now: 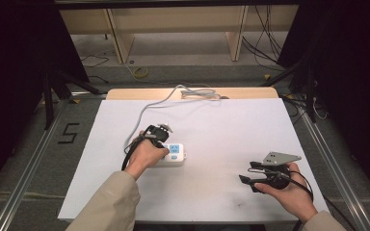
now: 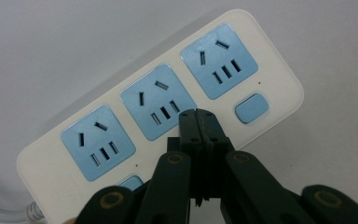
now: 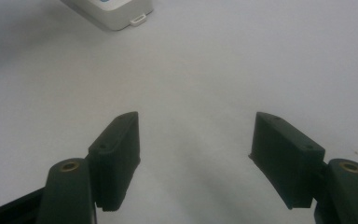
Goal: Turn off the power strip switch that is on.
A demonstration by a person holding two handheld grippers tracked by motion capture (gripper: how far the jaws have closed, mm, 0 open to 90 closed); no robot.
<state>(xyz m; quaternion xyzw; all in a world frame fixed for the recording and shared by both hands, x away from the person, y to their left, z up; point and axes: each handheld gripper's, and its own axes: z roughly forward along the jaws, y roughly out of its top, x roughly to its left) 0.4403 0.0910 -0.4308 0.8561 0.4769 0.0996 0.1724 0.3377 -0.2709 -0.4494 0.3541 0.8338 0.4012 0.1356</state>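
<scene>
A white power strip [image 1: 177,156] with three blue sockets lies on the white table top [image 1: 221,125], left of centre. My left gripper [image 1: 163,144] is held right over it. In the left gripper view its jaws are pressed together with nothing between them, and the left gripper [image 2: 198,115] has its tips at the lower right corner of the middle socket [image 2: 154,100], next to a blue switch [image 2: 251,108]. Whether the tips touch the power strip [image 2: 279,77] I cannot tell. My right gripper [image 1: 245,181] rests open near the front right, apart from the strip; between its jaws lies bare table [image 3: 196,126].
A grey cable [image 1: 147,108] runs from the strip's left end to the table's back edge, where it loops. One end of the power strip [image 3: 116,11] shows far off in the right gripper view. Metal frame rails run along both sides of the table.
</scene>
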